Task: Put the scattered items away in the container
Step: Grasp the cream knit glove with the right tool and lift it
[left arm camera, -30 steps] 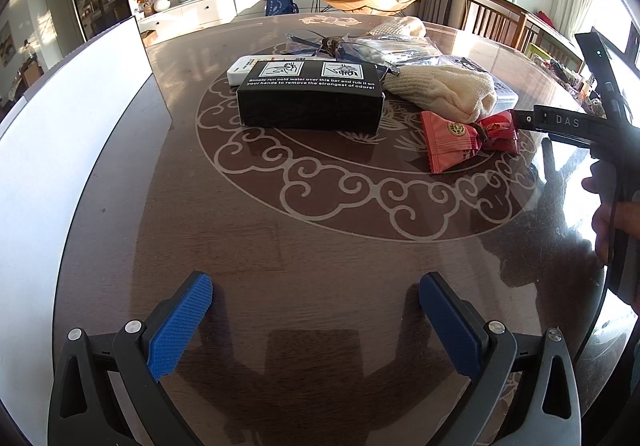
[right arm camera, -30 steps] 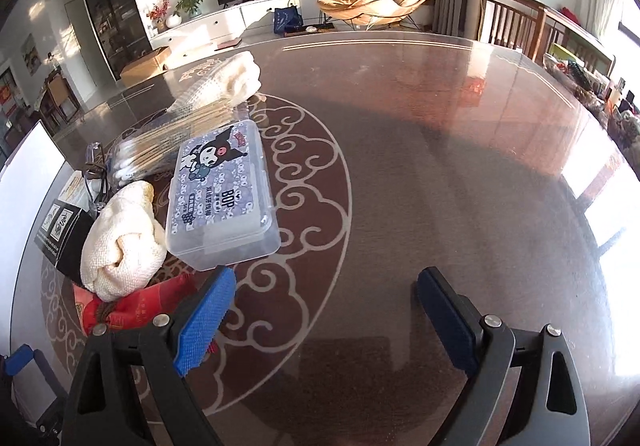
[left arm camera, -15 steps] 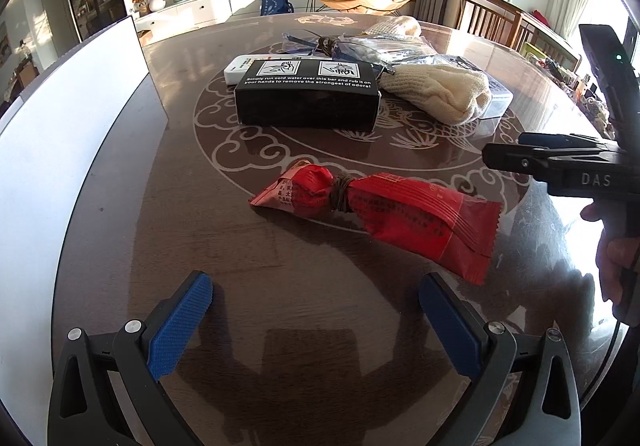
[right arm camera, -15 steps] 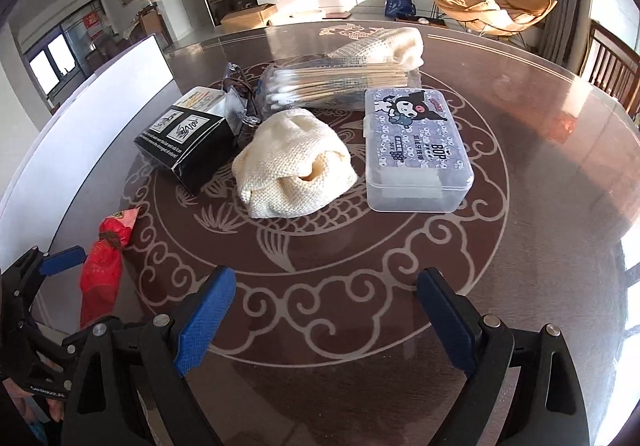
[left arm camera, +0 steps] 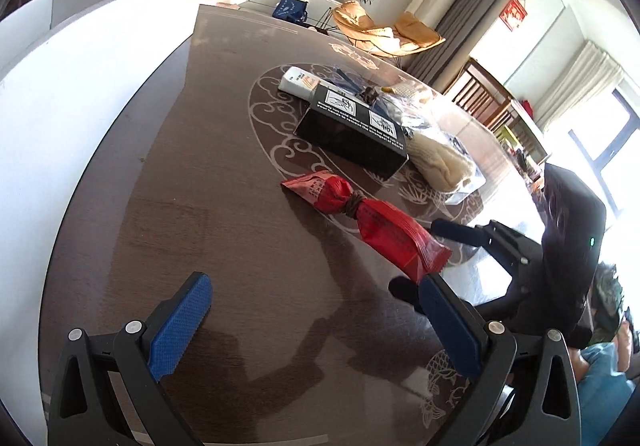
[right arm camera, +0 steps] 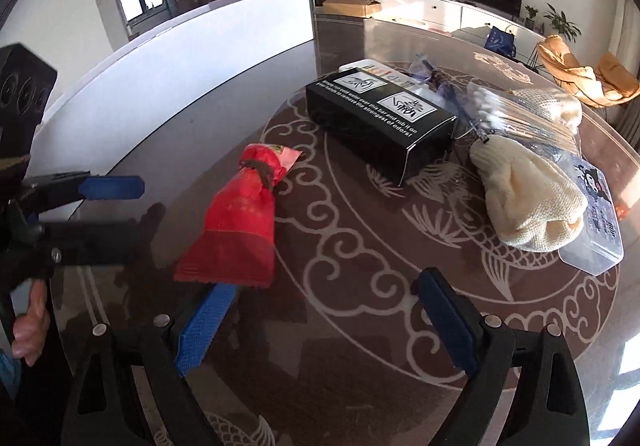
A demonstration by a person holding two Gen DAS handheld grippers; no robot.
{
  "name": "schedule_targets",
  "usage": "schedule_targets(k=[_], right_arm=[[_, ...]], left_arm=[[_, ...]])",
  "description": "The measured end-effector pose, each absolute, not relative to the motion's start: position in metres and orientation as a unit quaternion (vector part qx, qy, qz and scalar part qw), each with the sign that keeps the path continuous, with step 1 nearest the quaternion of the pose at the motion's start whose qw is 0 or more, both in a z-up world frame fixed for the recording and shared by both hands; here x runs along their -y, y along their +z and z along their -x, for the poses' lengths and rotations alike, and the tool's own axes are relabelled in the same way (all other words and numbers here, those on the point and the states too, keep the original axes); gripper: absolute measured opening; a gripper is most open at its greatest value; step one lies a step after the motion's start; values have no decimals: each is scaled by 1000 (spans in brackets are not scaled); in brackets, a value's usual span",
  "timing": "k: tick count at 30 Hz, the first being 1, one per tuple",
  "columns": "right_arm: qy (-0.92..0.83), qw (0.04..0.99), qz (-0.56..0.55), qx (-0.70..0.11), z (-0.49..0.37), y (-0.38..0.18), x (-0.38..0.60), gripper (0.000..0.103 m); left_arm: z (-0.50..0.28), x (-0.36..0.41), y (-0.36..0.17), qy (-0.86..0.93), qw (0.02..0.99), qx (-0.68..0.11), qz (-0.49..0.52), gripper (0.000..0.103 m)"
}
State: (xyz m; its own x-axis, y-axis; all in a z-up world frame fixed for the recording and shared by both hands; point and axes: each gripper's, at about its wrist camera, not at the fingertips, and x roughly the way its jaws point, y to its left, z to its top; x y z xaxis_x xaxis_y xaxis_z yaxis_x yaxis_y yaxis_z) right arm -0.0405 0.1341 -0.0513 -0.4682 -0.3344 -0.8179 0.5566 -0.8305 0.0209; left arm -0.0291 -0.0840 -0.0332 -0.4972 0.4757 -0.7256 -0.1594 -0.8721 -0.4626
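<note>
Both jaws gape beside red packet [right arm camera: 240, 222] (seemingly untouched).

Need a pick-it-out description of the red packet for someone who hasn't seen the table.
On the dark round table with pale swirl inlay, look nearer than the black box. The red packet lies alone, cinched by a brown tie near one end; nothing else there is red.

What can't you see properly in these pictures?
- White container: both wrist views show only its outer wall, so its inside is hidden.
- Cartoon-print plastic box: right wrist view, partly covered by the cream knitted cloth.
- White packet: left wrist view, partly behind the black box; its print is too small.
</note>
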Motion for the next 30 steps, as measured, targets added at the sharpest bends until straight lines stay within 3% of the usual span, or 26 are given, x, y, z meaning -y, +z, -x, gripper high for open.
schedule_targets(k=[3, 6, 11, 14, 15, 17, 20, 28, 30], right_arm=[[-855, 239, -444, -121, 19, -54, -153, 93], [-862, 228, -442, -100, 2, -53, -176, 93], [-871, 214, -440, -49, 3, -50, -198, 93], [-878, 198, -436, -24, 10, -44, -211, 93], [-883, 201, -424, -20, 13, -38, -215, 93], [-897, 206, -390, -32, 25, -19, -217, 93], [-904, 209, -365, -73, 67, 3, -208, 93], [-863, 198, -436, -164, 155, -42, -177, 91], [-865, 194, -438, -152, 148, -44, -184, 75]], left_arm=[[41, 83, -35, 839, 180, 234, 458, 103], [65, 64, -35, 836, 129, 241, 476, 103], [88, 15, -39, 871, 36, 122, 475, 103], [82, -3, -43, 883, 31, 45, 467, 102], [78, -4, -44, 886, 32, 26, 461, 97], [72, 2, -42, 891, 43, 17, 452, 78], [69, 14, -40, 893, 67, 23, 445, 68], [61, 34, -42, 886, 140, 28, 442, 67], [59, 34, -42, 885, 146, 30, 441, 67]])
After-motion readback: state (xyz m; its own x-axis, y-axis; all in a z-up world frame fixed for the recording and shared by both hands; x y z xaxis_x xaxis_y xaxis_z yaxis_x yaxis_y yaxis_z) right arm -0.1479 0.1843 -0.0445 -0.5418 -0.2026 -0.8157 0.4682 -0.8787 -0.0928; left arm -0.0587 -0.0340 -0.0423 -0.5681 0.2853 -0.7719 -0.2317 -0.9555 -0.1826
